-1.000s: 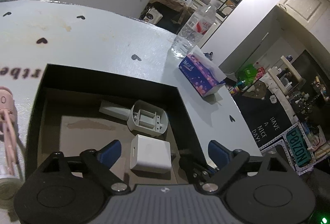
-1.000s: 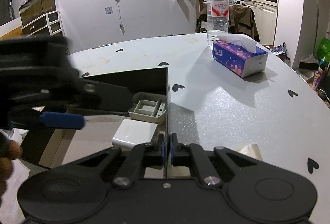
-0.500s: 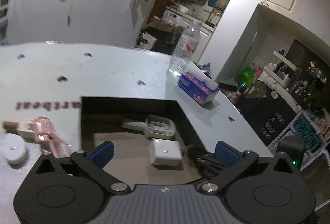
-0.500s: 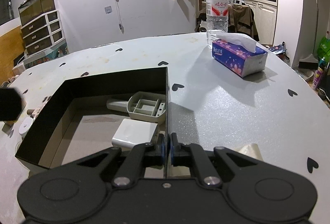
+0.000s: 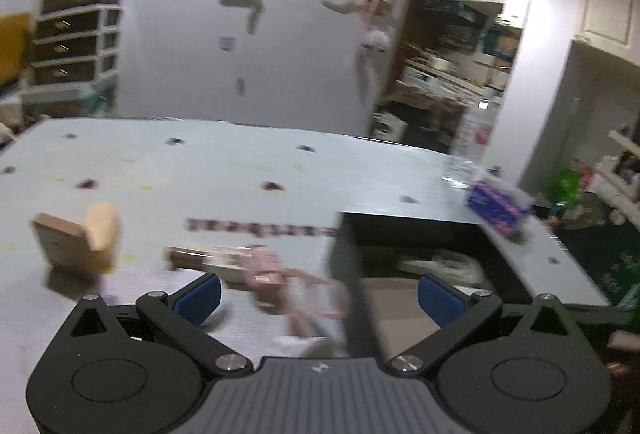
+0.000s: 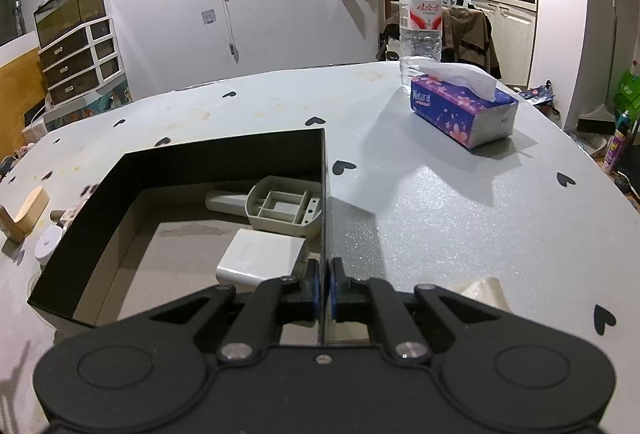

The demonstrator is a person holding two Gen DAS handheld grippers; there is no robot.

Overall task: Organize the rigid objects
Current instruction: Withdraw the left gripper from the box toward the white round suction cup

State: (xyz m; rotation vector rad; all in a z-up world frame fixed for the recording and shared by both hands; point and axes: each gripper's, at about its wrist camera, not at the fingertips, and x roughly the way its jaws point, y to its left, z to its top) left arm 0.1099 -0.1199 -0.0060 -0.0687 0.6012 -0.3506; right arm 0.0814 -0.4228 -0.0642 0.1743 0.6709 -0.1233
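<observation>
An open black box (image 6: 224,158) lies on the pale table (image 6: 440,214). Inside it rest a white square adapter (image 6: 260,260) and a grey ribbed plastic part (image 6: 286,208). My right gripper (image 6: 323,282) is shut on the box's thin right wall near its front corner. The left wrist view is blurred. There my left gripper (image 5: 320,298) stands wide open with nothing held, above the box's left wall (image 5: 348,266). A pink strapped item (image 5: 264,270) lies on the table just ahead of it. Farther left stands a wooden piece (image 5: 76,242).
A purple tissue pack (image 6: 464,110) and a water bottle (image 6: 420,18) stand at the far right of the table. A small white round item (image 6: 48,244) and the wooden piece (image 6: 24,214) sit left of the box. Crumpled paper (image 6: 484,292) lies by my right gripper.
My left gripper has swung left and up, from over the box's inside to its left wall, and its jaws opened a little wider. The right gripper kept its hold on the box wall.
</observation>
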